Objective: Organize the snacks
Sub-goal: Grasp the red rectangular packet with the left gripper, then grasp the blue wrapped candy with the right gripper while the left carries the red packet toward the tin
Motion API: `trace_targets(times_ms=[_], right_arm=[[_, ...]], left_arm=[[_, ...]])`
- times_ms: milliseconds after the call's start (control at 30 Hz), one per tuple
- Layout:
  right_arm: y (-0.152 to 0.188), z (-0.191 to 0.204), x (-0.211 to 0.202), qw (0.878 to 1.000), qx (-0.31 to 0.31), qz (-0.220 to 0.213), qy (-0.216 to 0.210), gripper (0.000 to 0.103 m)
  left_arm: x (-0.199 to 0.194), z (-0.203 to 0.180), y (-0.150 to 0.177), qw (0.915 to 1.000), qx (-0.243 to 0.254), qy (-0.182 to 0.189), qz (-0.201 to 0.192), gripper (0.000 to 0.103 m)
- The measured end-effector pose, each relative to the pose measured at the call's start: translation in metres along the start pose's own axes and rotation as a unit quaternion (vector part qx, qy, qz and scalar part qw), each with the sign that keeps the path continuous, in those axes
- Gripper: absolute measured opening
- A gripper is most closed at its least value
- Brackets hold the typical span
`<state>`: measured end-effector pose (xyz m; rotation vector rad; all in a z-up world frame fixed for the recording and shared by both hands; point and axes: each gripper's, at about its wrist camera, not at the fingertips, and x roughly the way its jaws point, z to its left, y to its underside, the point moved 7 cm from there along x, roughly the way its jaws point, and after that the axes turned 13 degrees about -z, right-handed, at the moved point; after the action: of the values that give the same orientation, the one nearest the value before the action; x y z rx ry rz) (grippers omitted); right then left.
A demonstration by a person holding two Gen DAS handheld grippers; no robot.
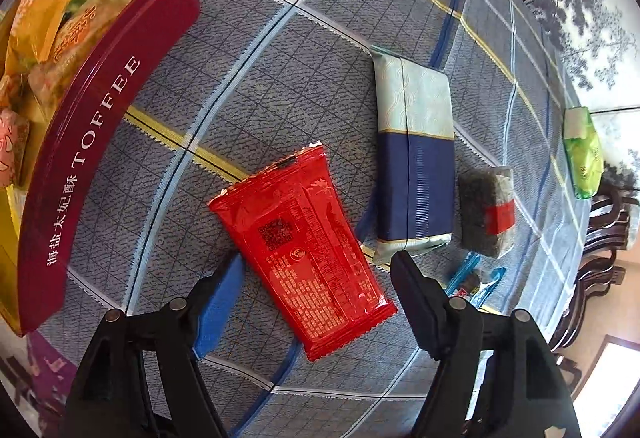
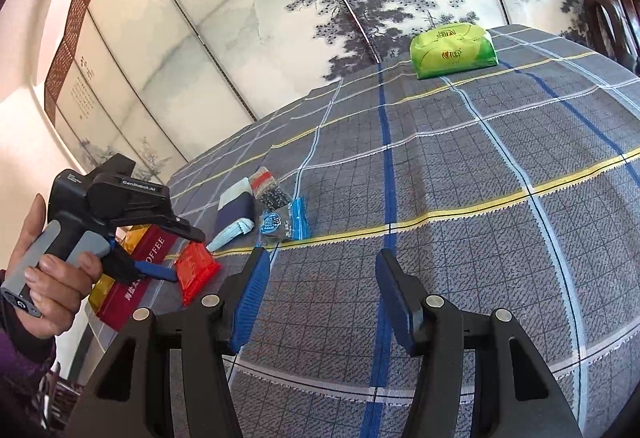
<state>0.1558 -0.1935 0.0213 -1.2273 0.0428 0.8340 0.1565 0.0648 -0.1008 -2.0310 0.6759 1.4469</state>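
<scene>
A: Item one, the red snack packet (image 1: pixel 304 254). Where is it?

B: Flat on the plaid tablecloth (image 1: pixel 304 49), printed back up, just beside the maroon toffee tin (image 1: pixel 108 141). I have the left gripper (image 1: pixel 316 278) pointing steeply down over it, fingers released, one either side of the packet's lower half. The pads do not press on it that I can see.

A: Item two, the tin?

B: Lid off, gold inside, already holding several orange and pink wrapped snacks (image 1: pixel 52 37).

A: Remaining loose stock?

B: A blue-and-white packet (image 1: pixel 416 157) beside the red one, a dark packet with a red band (image 1: pixel 486 209) next to that, and a small blue-and-clear sachet (image 2: pixel 285 224) near them. A green tissue pack (image 2: pixel 454 49) sits well apart at the far side.

A: Right gripper (image 2: pixel 320 298)?

B: Fingers part-open over bare cloth, holding nothing.

A: Risks?

B: I judge three. The packet lies diagonal to my left fingers, so closing may catch a corner only and let it swing or slip. The film looks glossy; a light pinch could slide off. Pressing low may snag the tablecloth and drag the neighbouring packets.
</scene>
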Motion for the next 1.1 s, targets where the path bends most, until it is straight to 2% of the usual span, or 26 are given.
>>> trace_targets(times_ms=[167, 333, 400, 533, 633, 667, 700, 733, 800, 867, 967, 1100], right_arm=[[-0.001, -0.003, -0.003, 1.000, 0.015, -0.007, -0.006, 0.058], [-0.003, -0.008, -0.002, 0.999, 0.031, -0.010, -0.009, 0.063], [-0.003, -0.010, -0.003, 0.999, 0.040, -0.012, -0.012, 0.064], [-0.005, -0.014, -0.004, 0.998, 0.055, -0.016, -0.015, 0.064], [-0.005, -0.017, -0.004, 0.998, 0.066, -0.016, -0.017, 0.065], [-0.005, -0.018, -0.004, 0.997, 0.069, -0.016, -0.016, 0.065], [-0.006, -0.019, -0.004, 0.997, 0.072, -0.017, -0.016, 0.066], [-0.006, -0.020, -0.004, 0.997, 0.075, -0.018, -0.016, 0.066], [-0.006, -0.022, -0.005, 0.996, 0.081, -0.021, -0.015, 0.067], [-0.007, -0.024, -0.006, 0.996, 0.084, -0.024, -0.013, 0.068], [-0.005, -0.024, -0.004, 0.996, 0.083, -0.014, -0.007, 0.068], [-0.001, -0.019, 0.004, 0.998, 0.055, 0.018, 0.018, 0.068]], left_arm=[[0.005, 0.013, -0.019, 0.9980, -0.035, -0.050, 0.016, 0.077], [0.013, 0.008, -0.017, 0.9940, 0.007, -0.086, 0.068, 0.079], [0.017, 0.005, -0.014, 0.9925, 0.022, -0.091, 0.079, 0.090], [0.018, 0.000, -0.010, 0.9900, 0.044, -0.109, 0.078, 0.091], [0.015, -0.005, -0.011, 0.9887, 0.056, -0.118, 0.074, 0.079], [0.011, -0.006, -0.012, 0.9889, 0.061, -0.117, 0.068, 0.066], [0.006, -0.007, -0.012, 0.9887, 0.070, -0.116, 0.064, 0.048], [0.002, -0.007, -0.010, 0.9888, 0.075, -0.112, 0.064, 0.042], [-0.004, -0.002, -0.008, 0.9897, 0.094, -0.095, 0.051, 0.039], [-0.011, 0.005, -0.002, 0.9827, 0.153, -0.105, 0.012, 0.039], [-0.021, 0.007, 0.012, 0.9756, 0.215, -0.042, -0.020, 0.039], [-0.039, 0.017, 0.028, 0.9611, 0.263, -0.003, -0.085, 0.039]])
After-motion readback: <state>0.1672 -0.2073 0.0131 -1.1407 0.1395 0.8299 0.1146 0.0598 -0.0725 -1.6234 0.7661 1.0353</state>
